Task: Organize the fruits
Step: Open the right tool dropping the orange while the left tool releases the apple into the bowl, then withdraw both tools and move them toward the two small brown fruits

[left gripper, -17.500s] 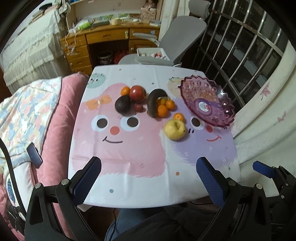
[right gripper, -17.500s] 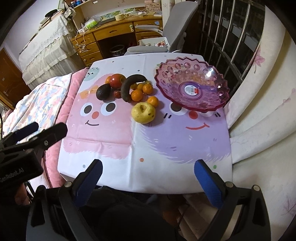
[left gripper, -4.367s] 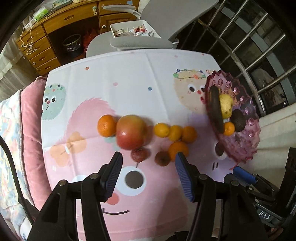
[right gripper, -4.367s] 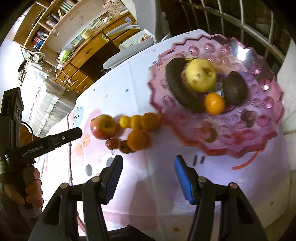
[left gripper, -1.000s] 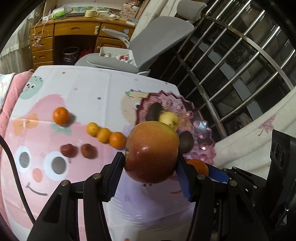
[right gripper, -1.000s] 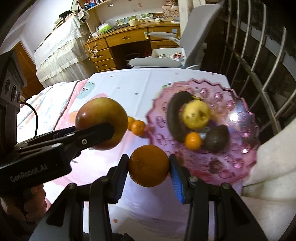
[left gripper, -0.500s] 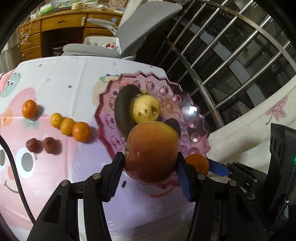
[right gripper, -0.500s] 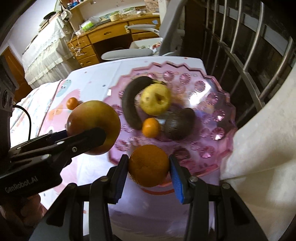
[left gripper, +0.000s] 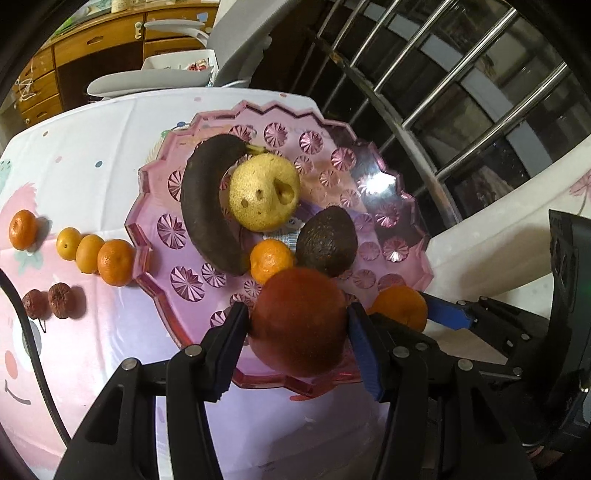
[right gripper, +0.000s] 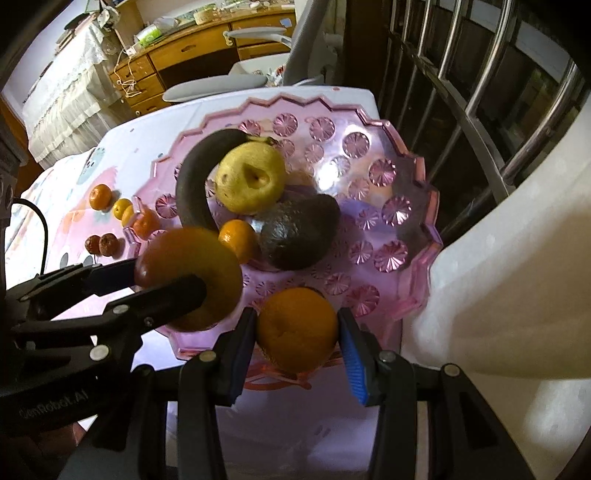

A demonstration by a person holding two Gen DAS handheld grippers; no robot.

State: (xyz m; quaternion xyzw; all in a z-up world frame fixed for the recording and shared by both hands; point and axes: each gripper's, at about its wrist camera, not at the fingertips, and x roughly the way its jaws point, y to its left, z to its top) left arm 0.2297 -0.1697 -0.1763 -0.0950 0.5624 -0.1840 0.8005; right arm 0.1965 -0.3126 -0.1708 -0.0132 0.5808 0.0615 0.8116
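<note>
From the left wrist, a table under a cartoon-face tablecloth [left gripper: 92,155] fills the view, with a wooden desk [left gripper: 92,48] and a grey chair [left gripper: 236,29] behind it and window bars [left gripper: 443,74] to the right. A pink cut-glass bowl [left gripper: 369,184] stands on the cloth and holds a dark banana [left gripper: 207,206], a yellow pear [left gripper: 264,192], an avocado [left gripper: 327,242] and a small tangerine [left gripper: 271,260]. The left gripper [left gripper: 297,325] is clamped on a red apple [left gripper: 299,321] above the bowl's near rim. On the cloth left of the bowl lie four small oranges in a row [left gripper: 90,249] and two dried red fruits [left gripper: 48,301]. At the right, the right gripper [left gripper: 424,314] pinches a large orange [left gripper: 400,306].

From the right wrist, the same desk [right gripper: 192,44] and chair [right gripper: 236,81] stand beyond the table, window bars [right gripper: 461,74] to the right. The right gripper [right gripper: 297,332] squeezes the large orange [right gripper: 297,328] between its blue pads, over the near edge of the bowl [right gripper: 402,206]. Beside it on the left, the left gripper [right gripper: 162,280] grips the apple [right gripper: 192,273] over the bowl's near left side. Banana [right gripper: 192,184], pear [right gripper: 251,177], avocado [right gripper: 295,236] and tangerine [right gripper: 238,240] lie in the bowl.
</note>
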